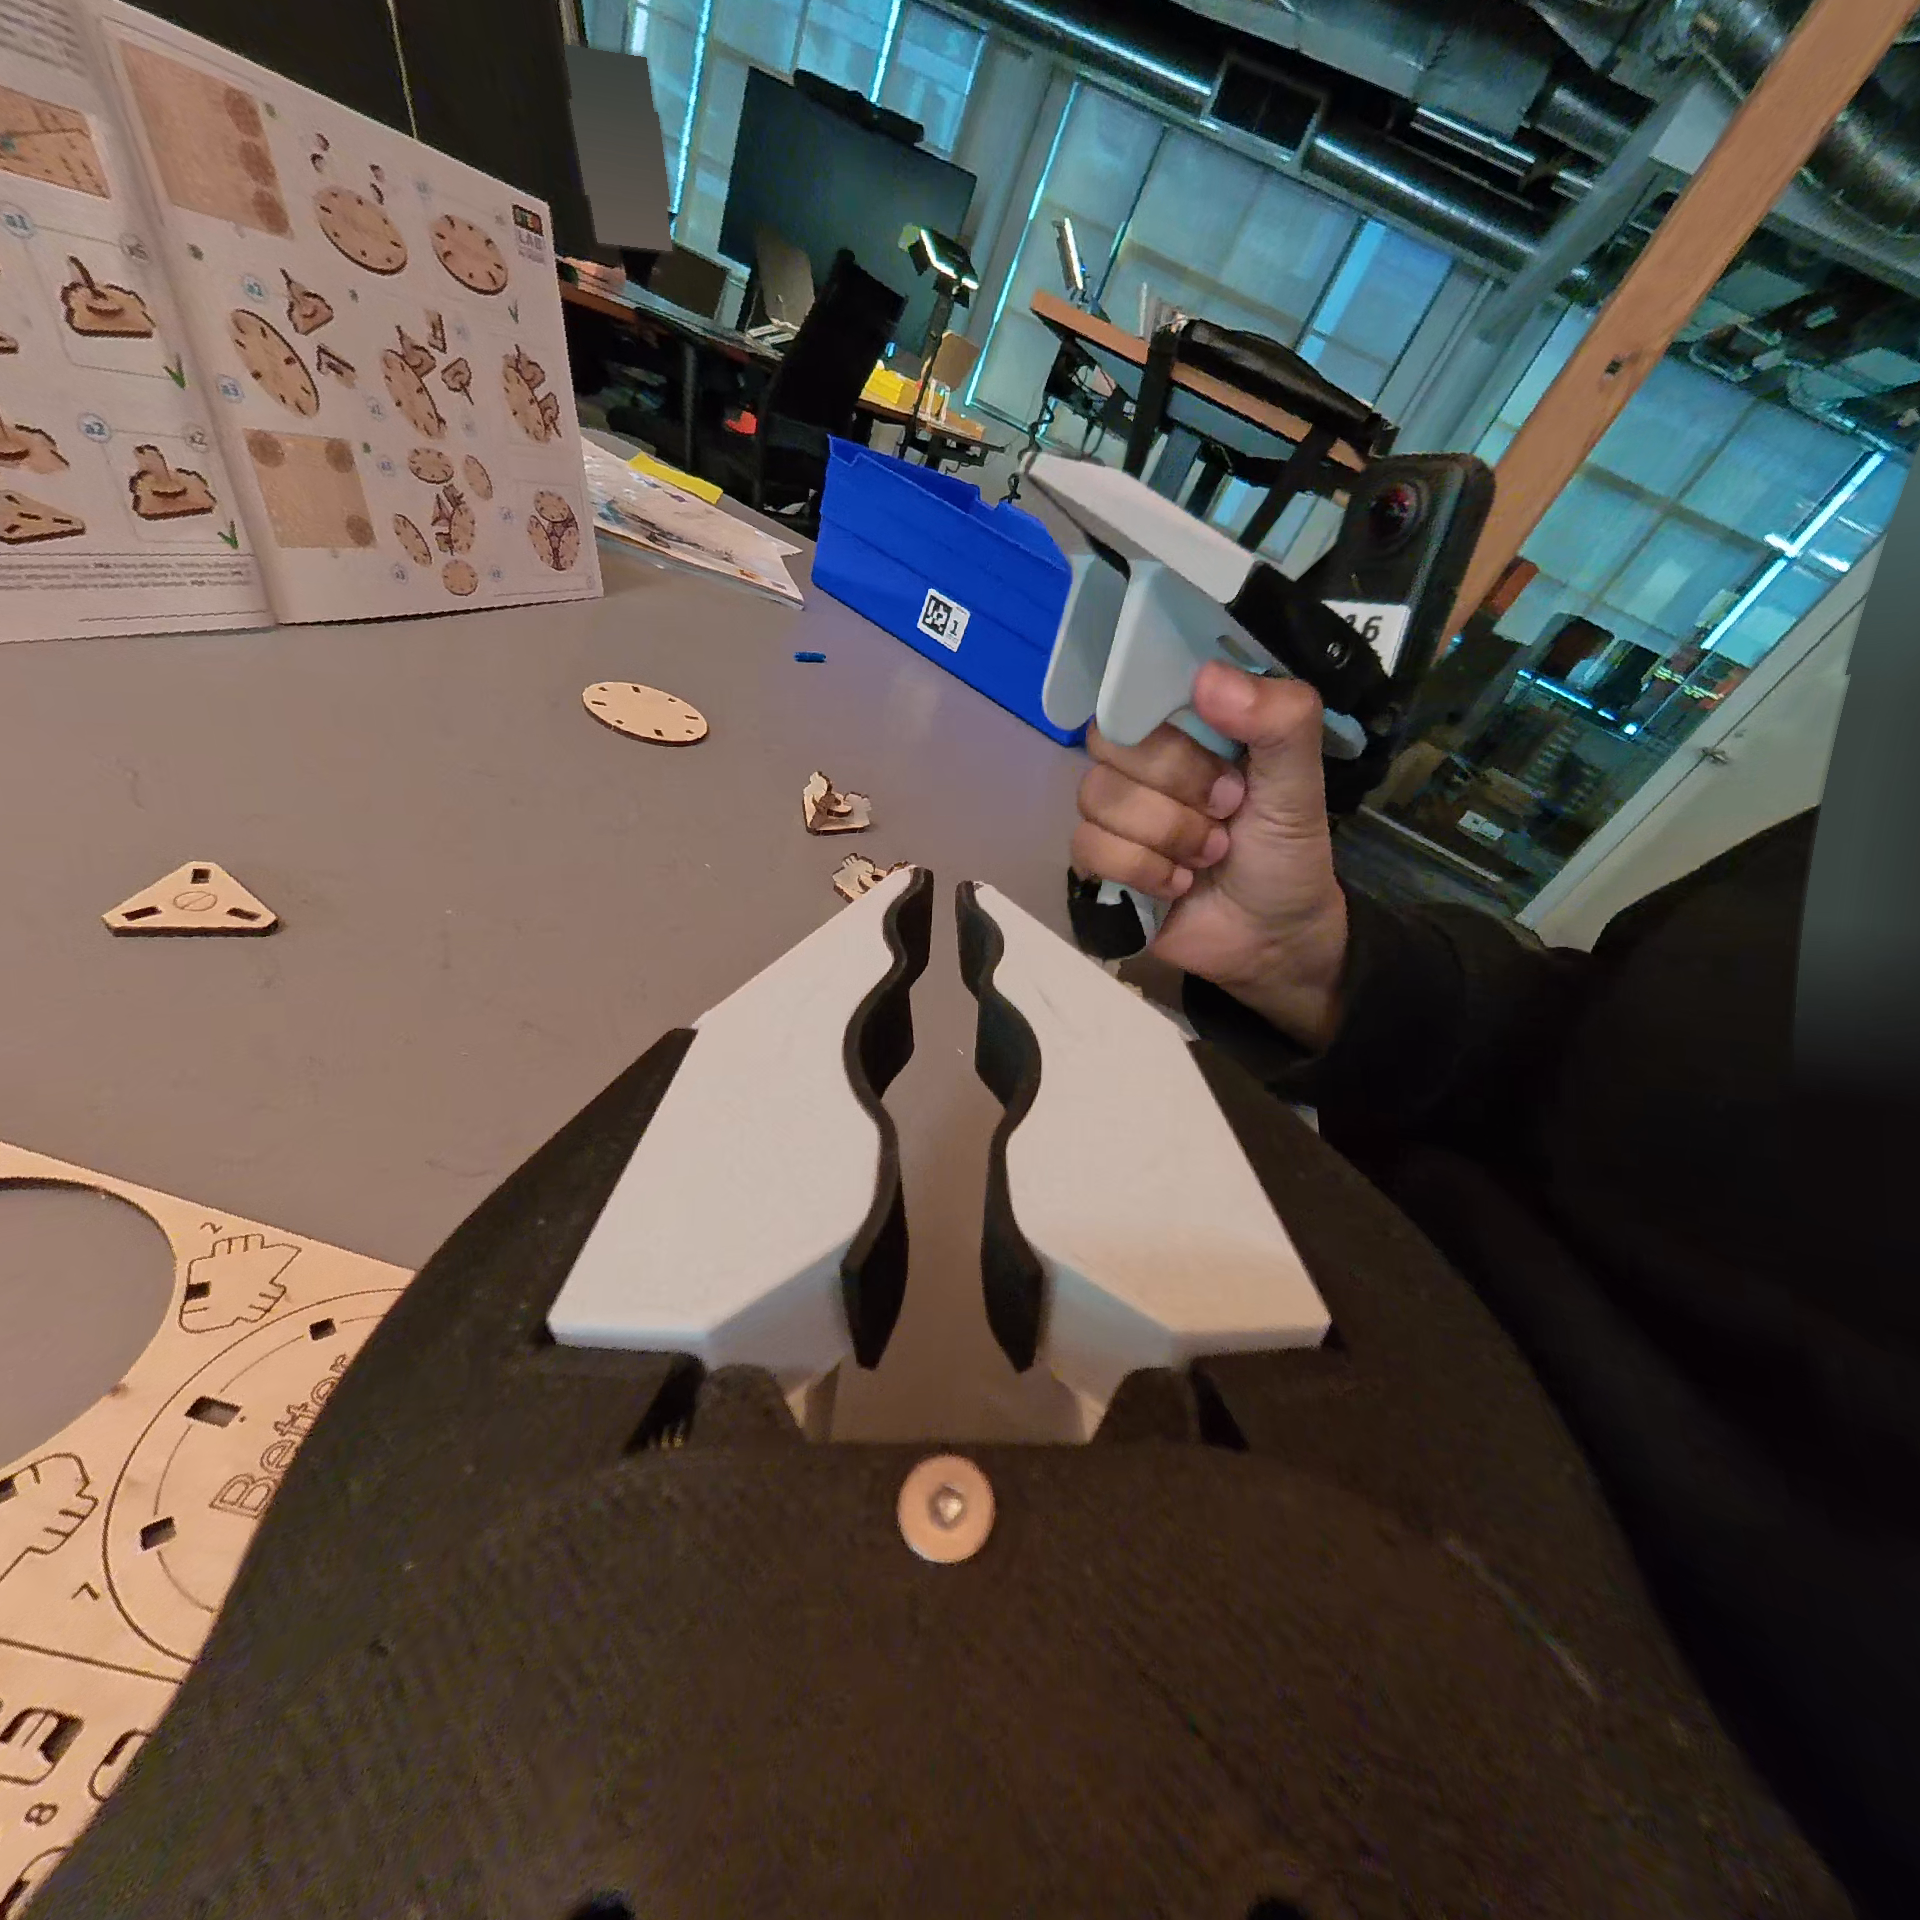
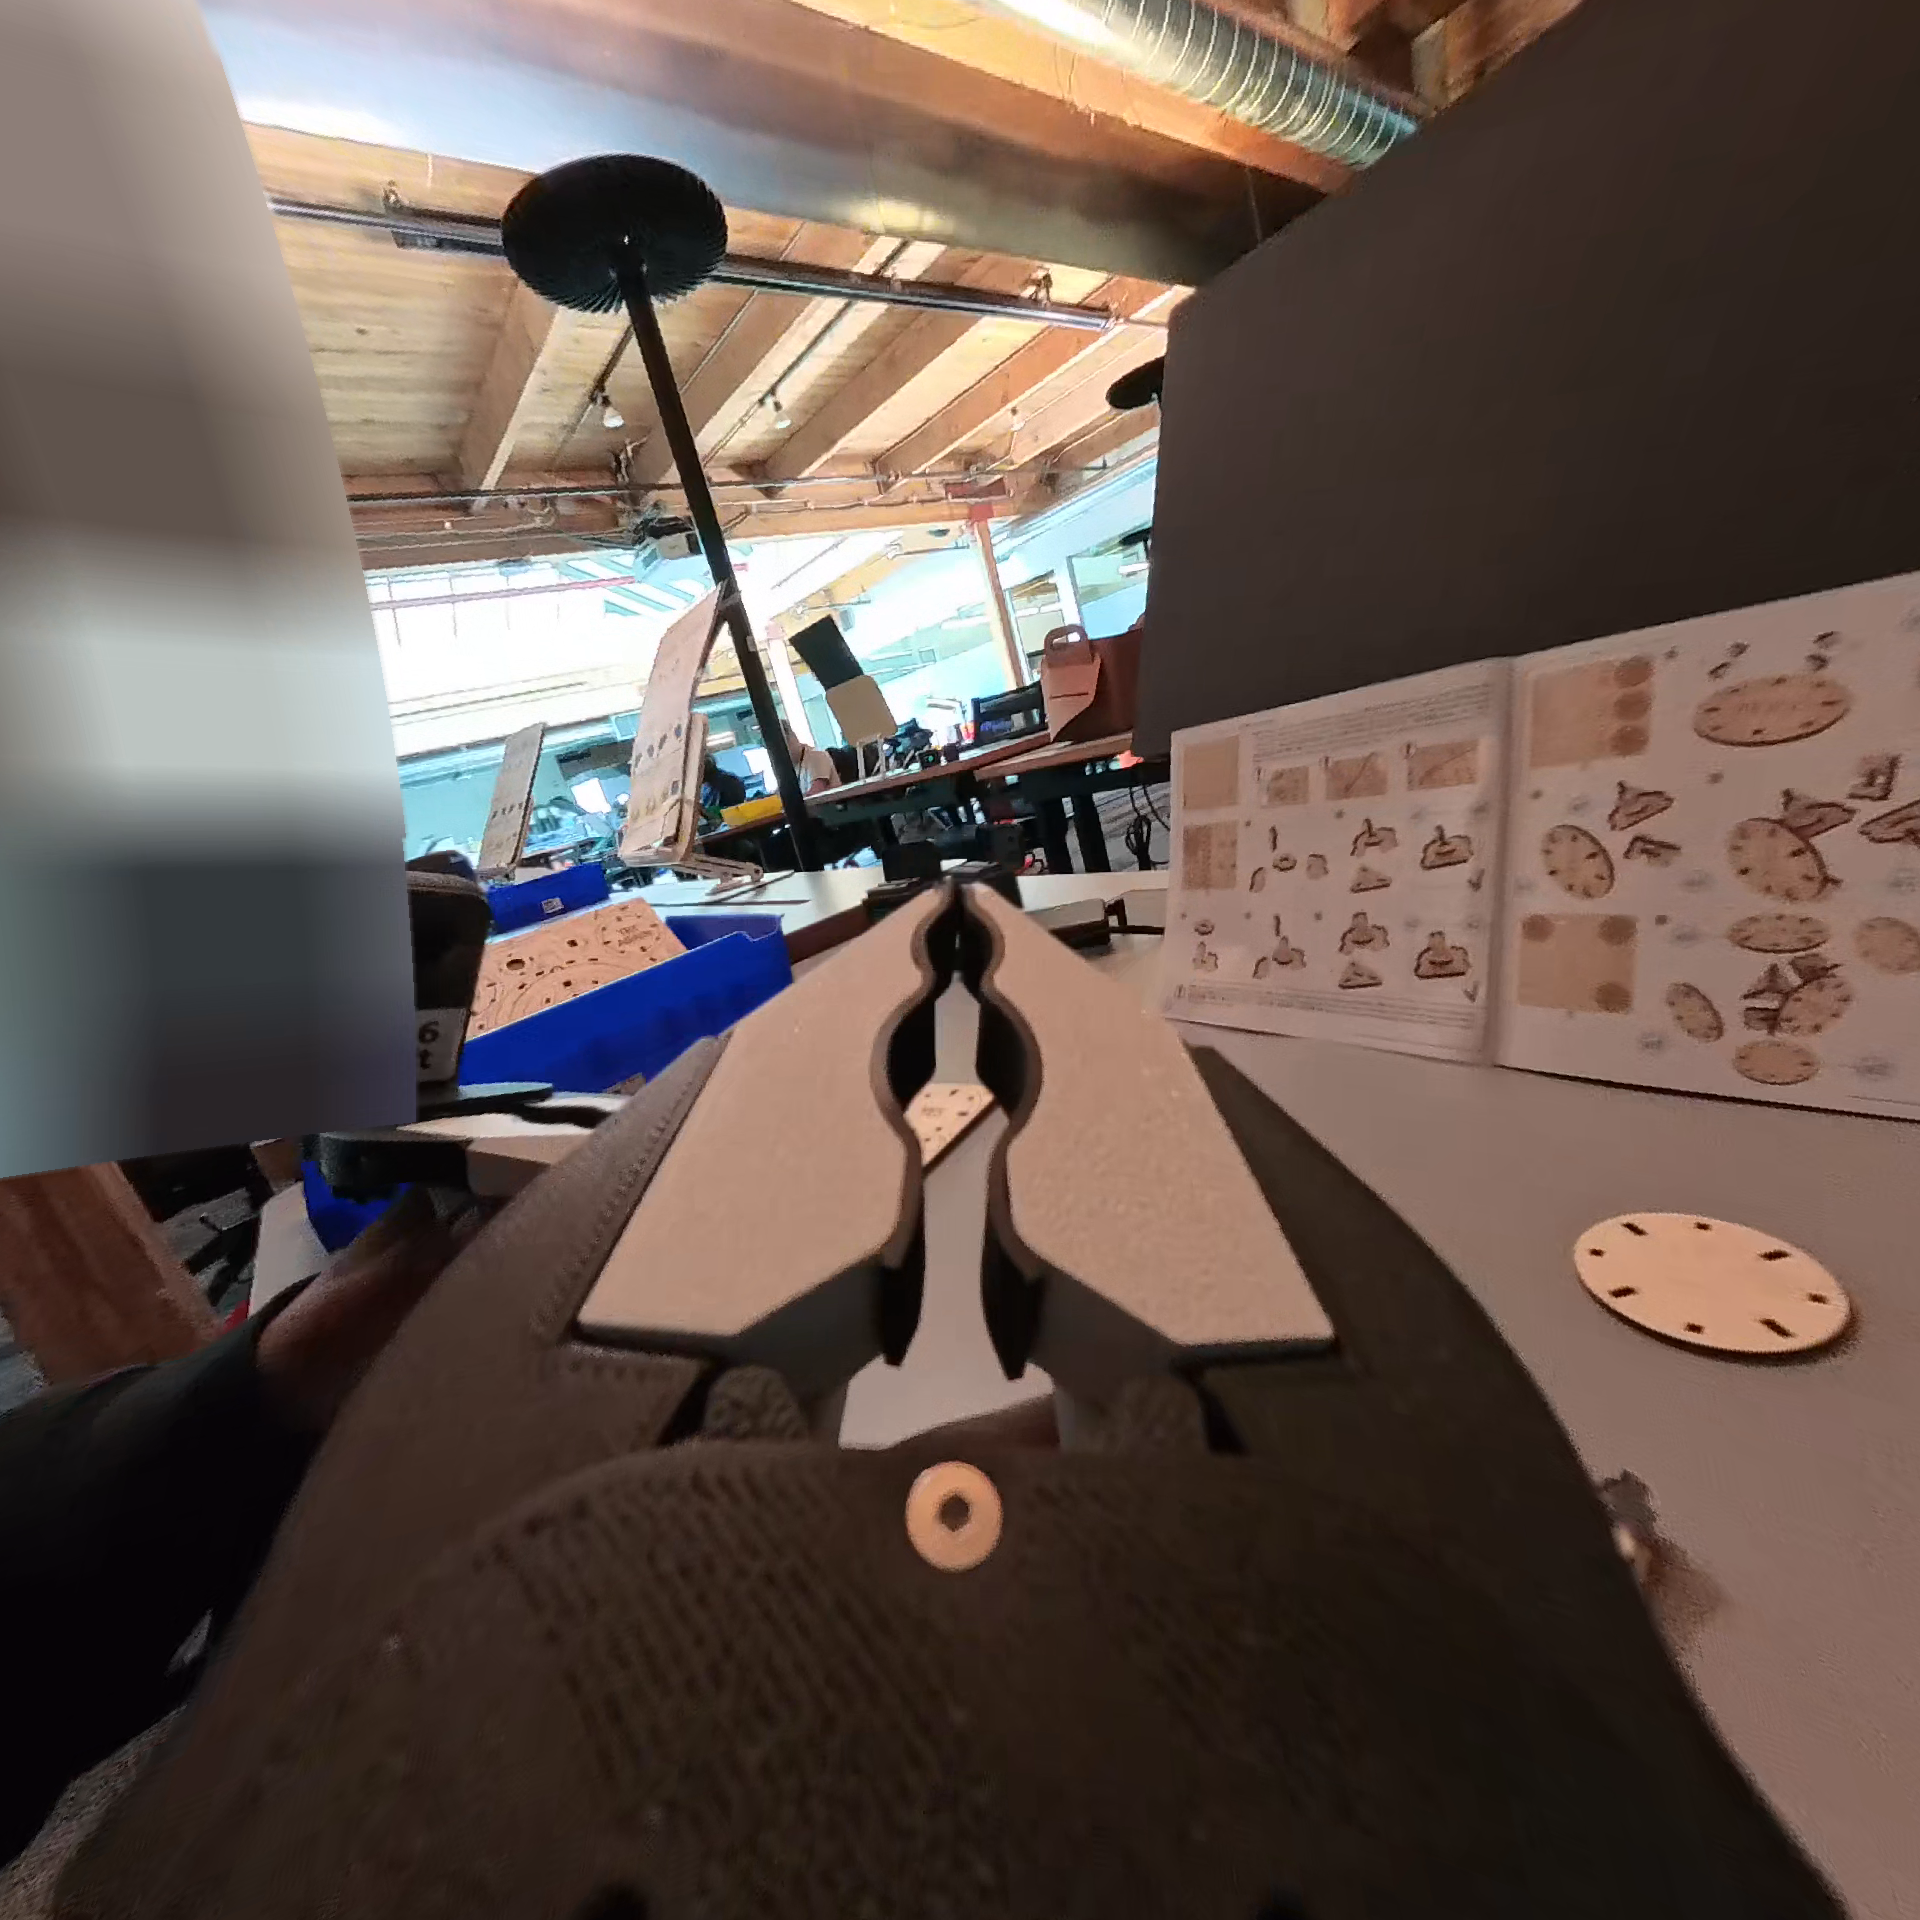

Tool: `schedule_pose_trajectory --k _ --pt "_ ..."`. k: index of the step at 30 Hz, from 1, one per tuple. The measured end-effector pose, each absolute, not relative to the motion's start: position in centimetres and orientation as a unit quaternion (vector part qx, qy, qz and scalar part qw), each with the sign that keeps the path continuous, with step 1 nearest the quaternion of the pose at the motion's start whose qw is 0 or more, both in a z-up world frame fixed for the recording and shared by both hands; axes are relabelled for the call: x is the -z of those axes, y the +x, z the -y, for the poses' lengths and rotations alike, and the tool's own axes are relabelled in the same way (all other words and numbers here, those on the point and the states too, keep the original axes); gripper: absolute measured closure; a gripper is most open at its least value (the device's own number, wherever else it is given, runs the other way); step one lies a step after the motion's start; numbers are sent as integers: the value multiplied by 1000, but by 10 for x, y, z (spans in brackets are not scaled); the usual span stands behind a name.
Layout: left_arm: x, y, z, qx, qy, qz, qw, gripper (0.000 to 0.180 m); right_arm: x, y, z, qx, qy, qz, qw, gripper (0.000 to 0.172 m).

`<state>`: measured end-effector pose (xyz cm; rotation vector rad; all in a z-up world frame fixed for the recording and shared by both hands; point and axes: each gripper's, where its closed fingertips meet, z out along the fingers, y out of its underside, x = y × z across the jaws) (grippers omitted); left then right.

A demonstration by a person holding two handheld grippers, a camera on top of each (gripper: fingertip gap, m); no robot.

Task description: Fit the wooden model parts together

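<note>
Worktop (image 1: 436, 1039): you see a matt grey surface, smooth, faintly scuffed.
Round disc (image 2: 1711, 1299): pale thin wood with dark-edged slots.
Triangular piece (image 1: 190, 902): the same light wood, edges browned.
Cut-out sheet (image 1: 125, 1475): flat plywood, engraved lines.
Bin (image 1: 935, 582): your blue plastic, slightly glossy.
Booklet (image 1: 291, 343): printed paper, soft sheen.
Left gripper (image 1: 943, 883): grainy black body, matt grey plastic fingers, black wavy pads.

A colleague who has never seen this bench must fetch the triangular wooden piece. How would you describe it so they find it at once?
Start at the open instruction booklet propped at the back of the grey table. Come forward over bare tabletop towards the big cut-out plywood sheet; the triangular wooden piece lies flat between them. Unlike the round slotted disc and the small lumpy assemblies, it has three rounded corners and three slots.
</note>
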<state>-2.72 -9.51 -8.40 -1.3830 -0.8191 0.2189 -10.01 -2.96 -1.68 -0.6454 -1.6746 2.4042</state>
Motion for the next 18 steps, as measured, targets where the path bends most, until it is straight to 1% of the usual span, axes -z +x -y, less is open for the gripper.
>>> schedule_pose_trajectory --k 7,11,15,16,18 --pt "82 -27 97 -91 -610 368 696 178 30 -107 38 -784 -230 572 69 172" --pt "82 -27 97 -90 -610 367 696 178 22 -107 38 -774 -220 582 115 172" --pt "82 -27 97 -88 -608 367 698 178 50 -103 51 -730 -200 638 144 172" --pt "82 -27 98 -88 -607 368 699 178 46 -99 52 -732 -190 636 153 172" --pt "82 -27 98 -88 -606 369 699 178 29 -95 47 -735 -169 624 204 172"
